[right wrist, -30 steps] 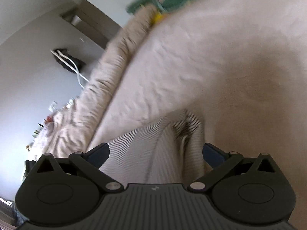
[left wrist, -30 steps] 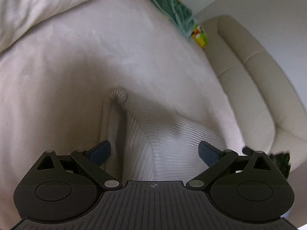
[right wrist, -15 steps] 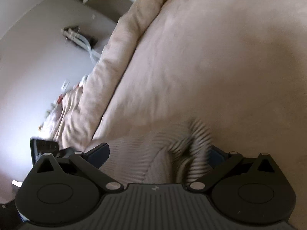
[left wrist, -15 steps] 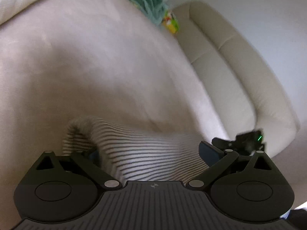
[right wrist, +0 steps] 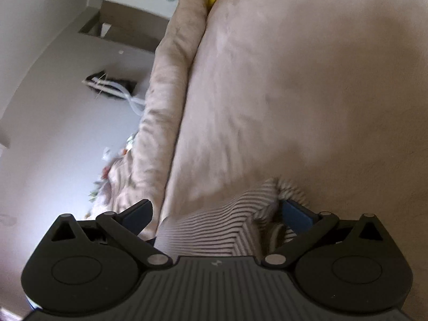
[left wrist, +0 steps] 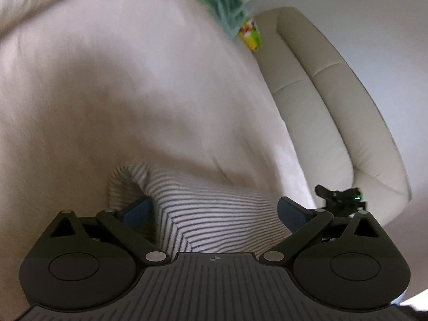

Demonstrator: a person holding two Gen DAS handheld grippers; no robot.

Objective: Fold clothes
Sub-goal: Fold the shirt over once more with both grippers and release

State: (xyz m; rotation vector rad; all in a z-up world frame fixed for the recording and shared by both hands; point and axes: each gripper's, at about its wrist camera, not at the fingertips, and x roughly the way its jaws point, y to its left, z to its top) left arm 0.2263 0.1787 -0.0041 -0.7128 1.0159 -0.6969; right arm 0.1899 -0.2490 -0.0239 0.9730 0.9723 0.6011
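A white garment with thin dark stripes (left wrist: 211, 214) lies bunched on the pale bed cover (left wrist: 120, 93). My left gripper (left wrist: 214, 210) is open, its blue pads standing either side of a raised fold of the garment. In the right wrist view the same striped garment (right wrist: 219, 227) bulges up between the pads of my right gripper (right wrist: 216, 211), which is open too; a crumpled edge lies against its right pad (right wrist: 294, 211). The other gripper (left wrist: 339, 198) shows at the right edge of the left wrist view.
A cream padded headboard (left wrist: 334, 112) runs along the right of the bed. A green and yellow cloth (left wrist: 227, 5) lies at the far end. A rolled beige duvet (right wrist: 165, 101) lines the bed's left edge, with a wall and cables (right wrist: 112, 85) beyond it.
Both grippers have swung and tilted over the bed while staying open around the striped garment. The garment's fold has shifted between the left pads and is more bunched at the right pad.
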